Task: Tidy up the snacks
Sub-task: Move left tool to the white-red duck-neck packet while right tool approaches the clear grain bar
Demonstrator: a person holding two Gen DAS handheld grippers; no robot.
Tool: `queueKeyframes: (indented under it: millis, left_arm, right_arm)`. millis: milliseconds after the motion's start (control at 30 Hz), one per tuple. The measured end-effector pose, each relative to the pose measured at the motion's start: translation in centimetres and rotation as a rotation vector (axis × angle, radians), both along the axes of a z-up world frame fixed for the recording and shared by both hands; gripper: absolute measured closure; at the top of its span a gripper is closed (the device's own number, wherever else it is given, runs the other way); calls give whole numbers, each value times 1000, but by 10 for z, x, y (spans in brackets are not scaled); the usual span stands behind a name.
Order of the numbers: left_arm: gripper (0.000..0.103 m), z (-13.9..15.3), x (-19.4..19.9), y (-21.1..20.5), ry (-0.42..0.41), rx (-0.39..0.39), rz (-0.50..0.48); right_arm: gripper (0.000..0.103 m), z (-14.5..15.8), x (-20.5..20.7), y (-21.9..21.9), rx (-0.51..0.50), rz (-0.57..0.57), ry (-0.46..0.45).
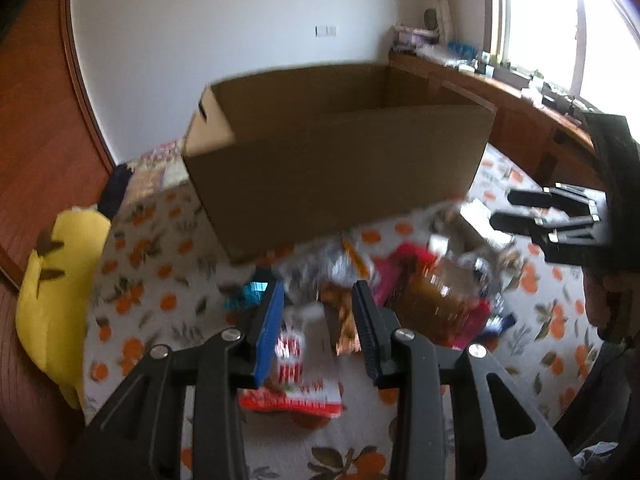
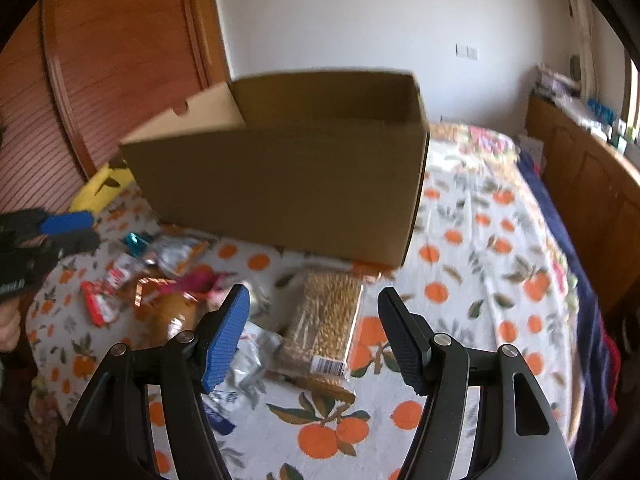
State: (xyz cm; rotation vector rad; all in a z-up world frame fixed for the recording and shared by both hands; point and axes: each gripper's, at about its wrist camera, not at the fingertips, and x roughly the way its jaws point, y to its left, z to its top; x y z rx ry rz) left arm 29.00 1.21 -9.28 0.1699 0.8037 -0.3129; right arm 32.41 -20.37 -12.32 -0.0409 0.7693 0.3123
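Note:
An open brown cardboard box point(image 1: 340, 160) stands on the orange-print bedsheet; it also shows in the right wrist view point(image 2: 288, 184). A pile of snack packets point(image 1: 400, 280) lies in front of it. My left gripper point(image 1: 318, 320) is open and empty above a red and white packet point(image 1: 296, 376). My right gripper point(image 2: 314, 332) is open and empty above a clear bag of golden snacks point(image 2: 324, 320), beside a silver packet point(image 2: 252, 356). The right gripper also shows at the right of the left wrist view point(image 1: 516, 210), and the left gripper at the left of the right wrist view point(image 2: 76, 230).
A yellow plush toy point(image 1: 60, 300) lies at the bed's left edge. A wooden sideboard point(image 1: 500, 108) with small items runs under the window. A wooden wardrobe door point(image 2: 120, 60) stands behind the box. A dark blue blanket point(image 2: 580, 300) edges the bed's right side.

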Motion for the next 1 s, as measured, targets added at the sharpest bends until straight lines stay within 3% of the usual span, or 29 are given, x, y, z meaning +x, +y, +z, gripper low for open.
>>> queueKeyframes:
  millis: [300, 633, 933, 1000]
  left_arm:
    - [67, -35, -2, 9, 84, -16, 37]
    - [67, -30, -5, 24, 54, -50, 79]
    - [65, -47, 3, 36, 119, -64, 118]
    - [60, -50, 2, 36, 114, -62, 126]
  right_arm:
    - [35, -30, 15, 0, -17, -10, 55]
    - [35, -36, 21, 2, -31, -22, 93]
    - [35, -37, 23, 5, -56, -30, 92]
    - [36, -37, 23, 5, -57, -32, 92]
